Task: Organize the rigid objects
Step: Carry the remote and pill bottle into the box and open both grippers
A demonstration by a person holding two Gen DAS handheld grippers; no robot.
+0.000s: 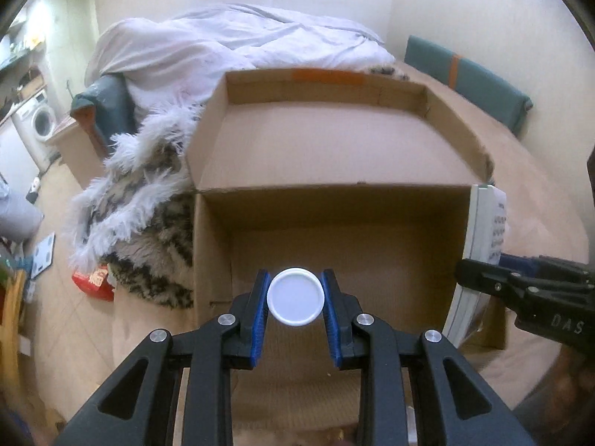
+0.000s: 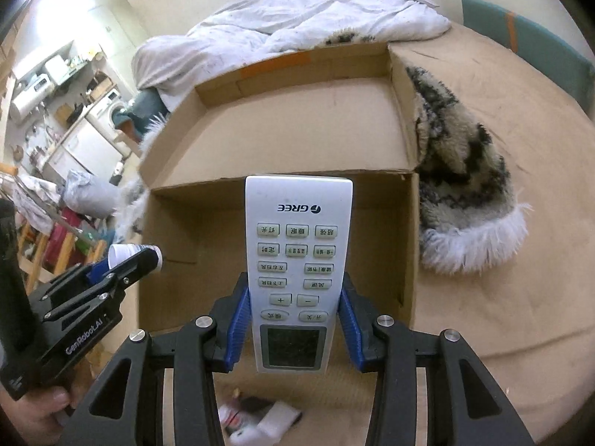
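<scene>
My left gripper (image 1: 295, 278) is shut on a small white container with a round lid (image 1: 295, 296), held over the near end of an open cardboard box (image 1: 334, 187). In the right wrist view my right gripper (image 2: 295, 282) is shut on the lower half of a white air-conditioner remote (image 2: 297, 245), buttons facing up, above the same box (image 2: 178, 186). The box interior looks bare in both views. The right gripper (image 1: 479, 271) and remote (image 1: 483, 230) show at the box's right wall. The left gripper (image 2: 141, 260) and its container (image 2: 124, 252) hang at the left wall.
The box lies on a bed with a tan sheet (image 2: 502, 130), its lid flap open toward the far side. A shaggy black-and-white throw (image 2: 457, 186) flanks it, with a white duvet (image 1: 223, 44) behind. Small white items (image 2: 260, 420) lie on the sheet near me.
</scene>
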